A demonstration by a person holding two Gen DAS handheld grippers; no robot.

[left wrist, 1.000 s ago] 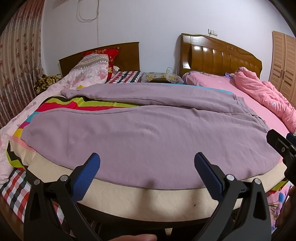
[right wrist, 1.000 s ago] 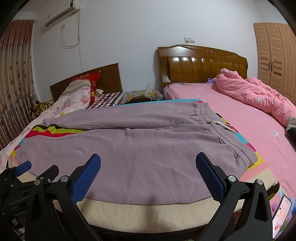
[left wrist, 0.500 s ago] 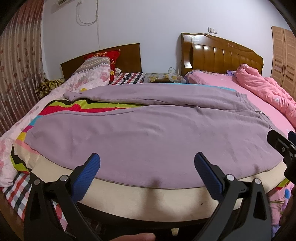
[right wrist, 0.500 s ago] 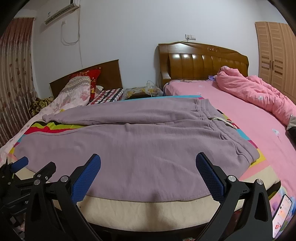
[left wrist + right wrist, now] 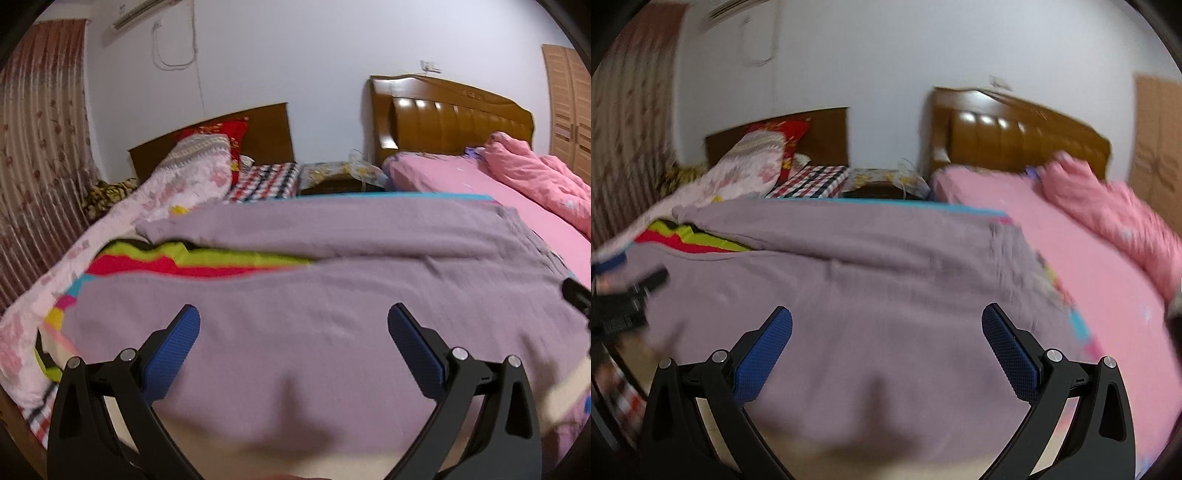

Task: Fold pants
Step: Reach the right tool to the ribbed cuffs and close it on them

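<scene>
Pants (image 5: 332, 332) in a mauve sweat fabric lie spread flat across the near bed, on a bright striped blanket (image 5: 192, 258), with both legs running leftward and parted in a narrow V, so by my reading no fold has been made and the whole job is still ahead. In the left wrist view, the left gripper (image 5: 293, 328) hangs over the near leg with its blue-padded jaws wide apart and nothing between them; the near hem of that leg sits close under the camera, with a strip of cream bedding (image 5: 295, 454) showing below it. This view is fairly sharp and gives the leg ends at left, the floral quilt (image 5: 173, 184) and the black tip of the right gripper at the right edge. In the right wrist view, the right gripper (image 5: 886, 328) likewise stands open and empty above the seat of the pants (image 5: 886, 314), nearer the waistband (image 5: 1004, 251), which only this view shows well, along with the pink bedsheet (image 5: 1089, 277) beside it. That picture is smeared with motion blur, so fine detail such as a drawstring cannot be made out. The left gripper (image 5: 631, 299) appears at its left edge as a dark shape, well apart from the right one. A likely first step is pinching the near edge at both spots.
</scene>
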